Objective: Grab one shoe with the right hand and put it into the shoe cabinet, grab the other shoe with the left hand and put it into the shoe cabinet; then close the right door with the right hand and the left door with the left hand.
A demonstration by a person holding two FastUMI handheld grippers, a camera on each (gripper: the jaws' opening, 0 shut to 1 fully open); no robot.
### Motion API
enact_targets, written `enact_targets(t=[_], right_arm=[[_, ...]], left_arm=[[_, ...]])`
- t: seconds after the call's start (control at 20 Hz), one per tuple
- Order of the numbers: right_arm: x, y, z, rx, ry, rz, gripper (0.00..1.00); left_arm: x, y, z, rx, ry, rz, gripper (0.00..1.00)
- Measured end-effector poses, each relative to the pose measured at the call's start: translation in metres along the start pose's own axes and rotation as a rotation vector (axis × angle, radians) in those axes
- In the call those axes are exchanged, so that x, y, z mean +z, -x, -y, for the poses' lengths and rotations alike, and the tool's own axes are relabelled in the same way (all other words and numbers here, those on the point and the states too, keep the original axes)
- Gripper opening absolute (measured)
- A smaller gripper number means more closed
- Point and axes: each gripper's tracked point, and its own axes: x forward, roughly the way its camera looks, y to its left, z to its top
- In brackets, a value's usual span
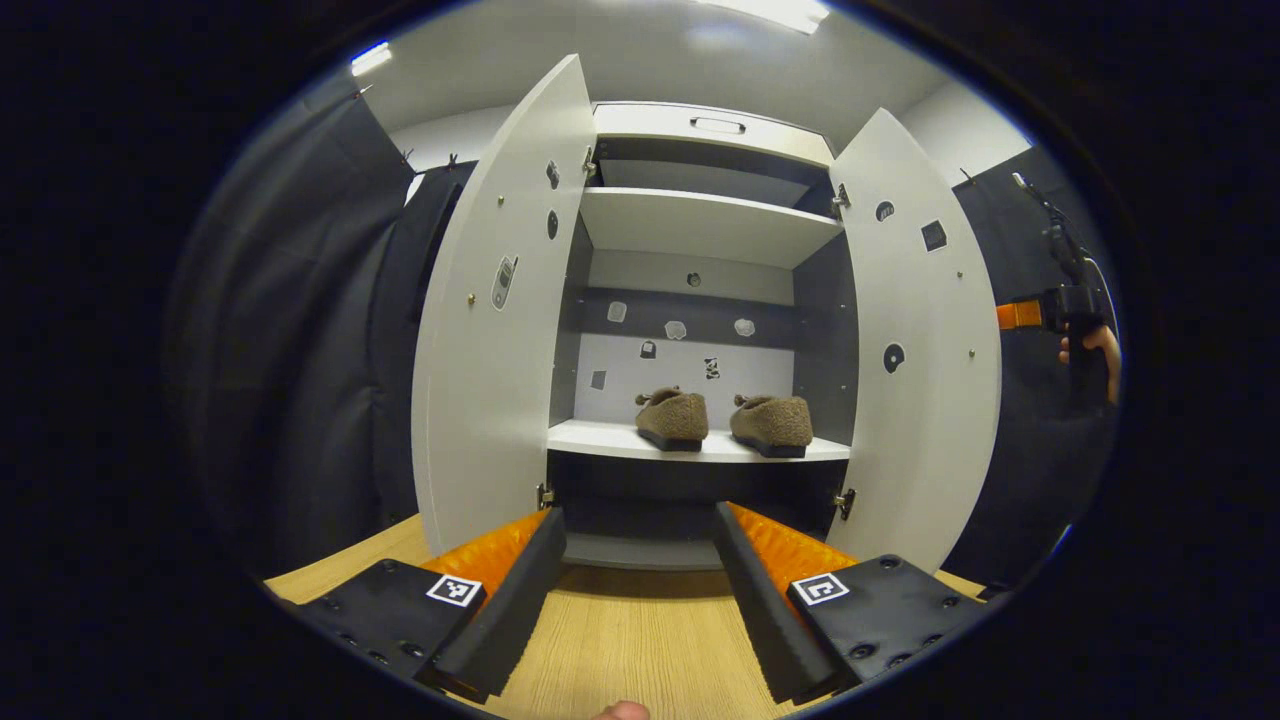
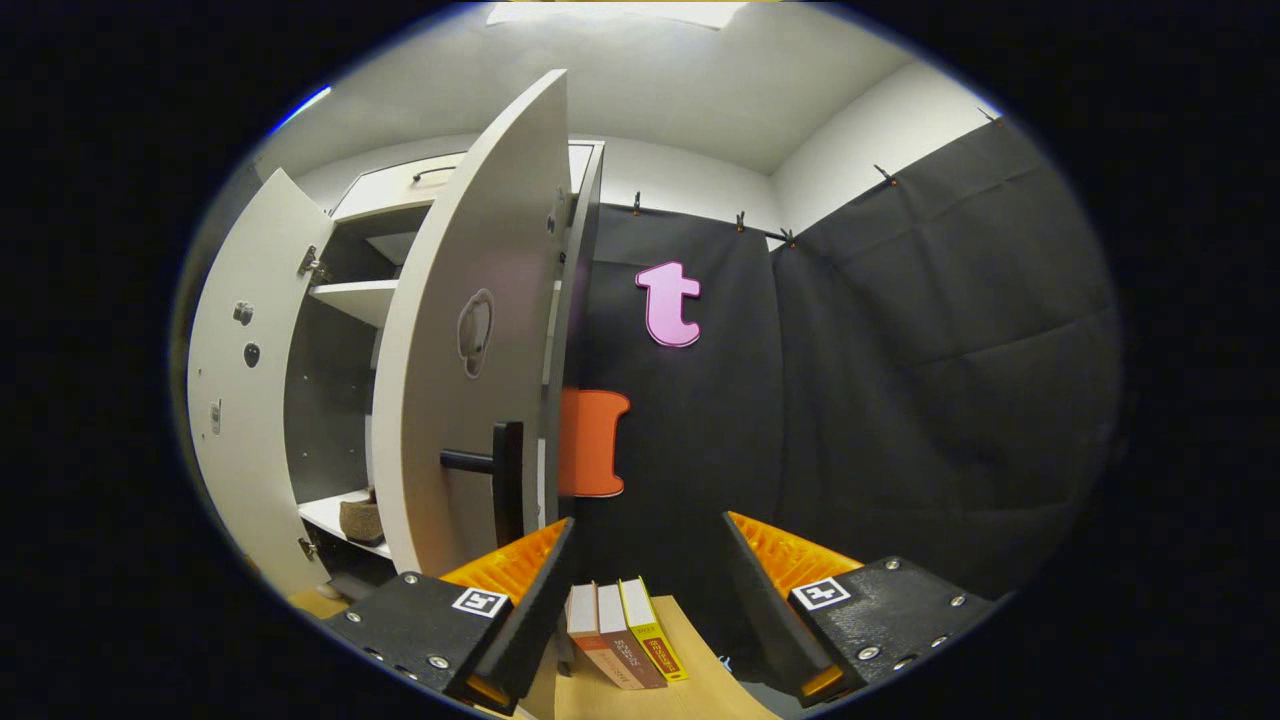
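Partly hidden, one shoe (image 2: pixel 362 518) peeks behind the right door (image 2: pixel 470 370).

**Curtained booth under white ceiling lights**

Black cloth (image 2: pixel 900 380) hangs as the booth's wall, clipped along its top edge and falling in soft folds; in the left gripper view it drapes down the left side (image 1: pixel 290 330) as well. Above the cloth runs a plain white wall (image 2: pixel 850 130) that meets a white ceiling (image 2: pixel 650 90). Bright ceiling light panels (image 1: pixel 780 10) glow overhead, with another strip (image 1: pixel 371 57) toward the left. Below lies a light wood-grain worktop (image 1: pixel 620 630). In the right gripper view, three books (image 2: pixel 625 645) stand side by side, spines outward, on the wood surface near the foot of the cloth.
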Motion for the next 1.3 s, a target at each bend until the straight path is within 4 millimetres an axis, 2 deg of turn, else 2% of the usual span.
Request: enact_targets(t=[0.05,0.2,0.55,0.75,0.85,0.9,0.95,1.0,1.05,1.1,1.15,1.3], right_arm=[[0.000,0.001,-0.005,0.011,-0.002,-0.002,0.88],[0.002,0.003,-0.022,0.044,0.002,-0.003,0.87],[0.007,0.004,-0.069,0.117,0.020,0.021,0.87],[0.005,-0.001,-0.108,0.180,-0.014,0.032,0.87],[0.008,-0.008,-0.118,0.194,-0.029,0.048,0.87],[0.010,-0.010,-0.125,0.200,-0.034,0.054,0.88],[0.010,-0.011,-0.132,0.210,-0.036,0.055,0.94],[0.011,-0.011,-0.142,0.227,-0.038,0.058,0.90],[0.012,-0.012,-0.149,0.240,-0.040,0.060,0.96],[0.011,-0.012,-0.154,0.253,-0.041,0.059,0.90],[0.010,-0.013,-0.161,0.266,-0.039,0.053,0.91],[0.005,-0.016,-0.173,0.287,-0.047,0.041,0.92]], left_arm=[[-0.001,-0.001,0.001,-0.004,-0.001,-0.002,0.99],[-0.003,-0.002,0.002,-0.011,-0.005,-0.007,0.97],[-0.001,0.000,-0.009,0.001,-0.008,-0.005,0.97],[0.003,0.003,-0.017,0.019,-0.016,0.001,0.97],[0.005,0.004,-0.019,0.021,-0.024,0.003,0.97],[0.004,0.005,-0.020,0.023,-0.030,0.002,0.97],[0.005,0.006,-0.021,0.027,-0.035,0.003,0.97],[0.005,0.007,-0.023,0.033,-0.037,0.004,0.97],[0.006,0.008,-0.025,0.039,-0.036,0.003,0.97],[0.004,0.010,-0.025,0.043,-0.031,0.001,0.97],[0.003,0.010,-0.026,0.045,-0.027,-0.002,0.99],[0.001,0.015,-0.028,0.056,-0.024,-0.006,0.97]])
